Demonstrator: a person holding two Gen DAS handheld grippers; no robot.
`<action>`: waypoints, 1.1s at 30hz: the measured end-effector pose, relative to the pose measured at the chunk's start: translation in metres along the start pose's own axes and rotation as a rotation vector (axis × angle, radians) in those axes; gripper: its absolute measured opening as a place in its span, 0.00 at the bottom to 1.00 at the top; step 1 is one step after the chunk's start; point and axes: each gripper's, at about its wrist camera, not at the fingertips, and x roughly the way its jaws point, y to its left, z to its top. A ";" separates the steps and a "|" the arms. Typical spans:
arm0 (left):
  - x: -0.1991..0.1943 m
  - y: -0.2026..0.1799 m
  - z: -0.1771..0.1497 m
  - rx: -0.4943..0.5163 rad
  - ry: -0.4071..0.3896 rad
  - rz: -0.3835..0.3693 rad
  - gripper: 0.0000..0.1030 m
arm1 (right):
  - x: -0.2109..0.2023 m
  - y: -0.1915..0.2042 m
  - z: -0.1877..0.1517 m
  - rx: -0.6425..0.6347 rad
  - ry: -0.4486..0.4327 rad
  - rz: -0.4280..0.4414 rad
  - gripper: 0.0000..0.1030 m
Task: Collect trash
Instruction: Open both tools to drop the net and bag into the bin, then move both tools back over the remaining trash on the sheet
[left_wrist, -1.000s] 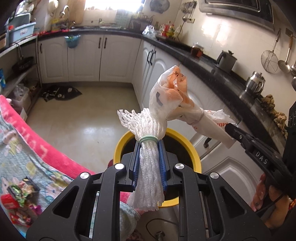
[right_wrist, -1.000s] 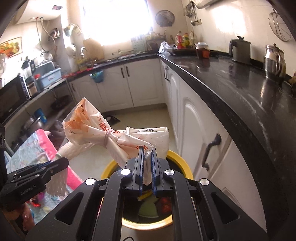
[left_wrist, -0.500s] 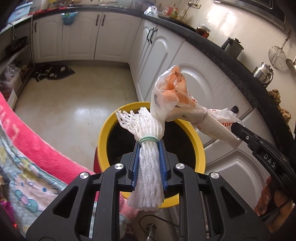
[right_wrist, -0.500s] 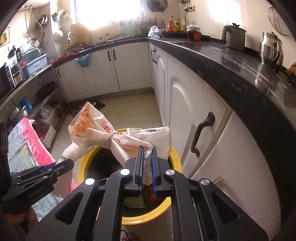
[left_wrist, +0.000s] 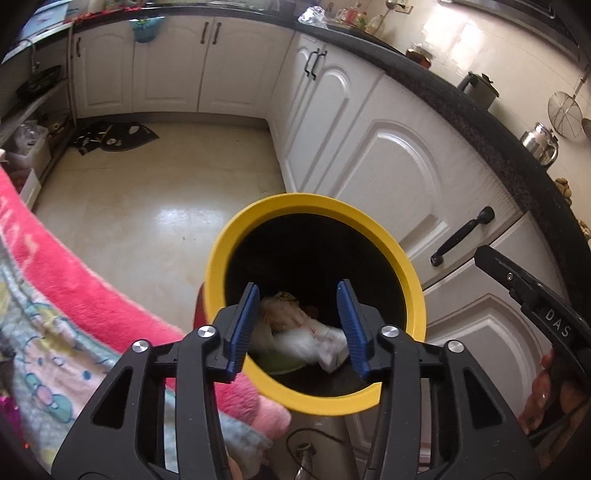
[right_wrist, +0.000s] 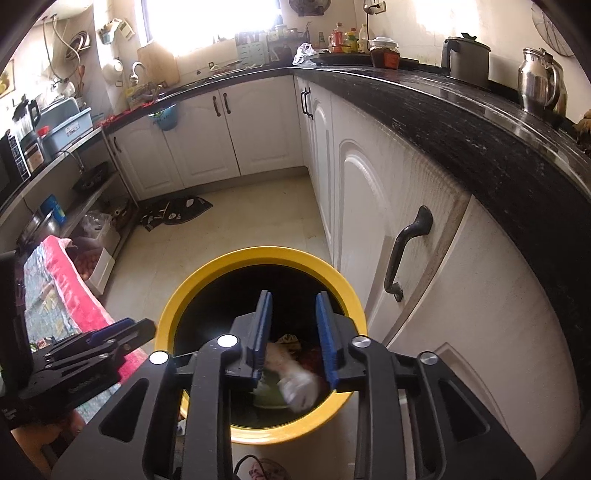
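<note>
Both grippers hang with jaws apart and empty over a yellow-rimmed trash bin: the left gripper and the right gripper each frame its dark interior. Inside the bin lies the trash, a blurred pale heap of white and orange plastic. The right wrist view alone shows the black worktop with a steel kettle; the left wrist view shows a pink blanket.

both wrist views close above the shared yellow bin, facing steeply down
</note>
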 end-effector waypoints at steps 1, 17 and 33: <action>-0.004 0.002 0.000 -0.004 -0.004 0.007 0.43 | 0.000 0.000 0.000 0.003 0.000 0.004 0.29; -0.099 0.025 -0.011 -0.049 -0.162 0.131 0.90 | -0.031 0.020 0.002 -0.012 -0.075 0.055 0.64; -0.196 0.067 -0.043 -0.149 -0.300 0.235 0.90 | -0.085 0.076 0.004 -0.133 -0.181 0.213 0.74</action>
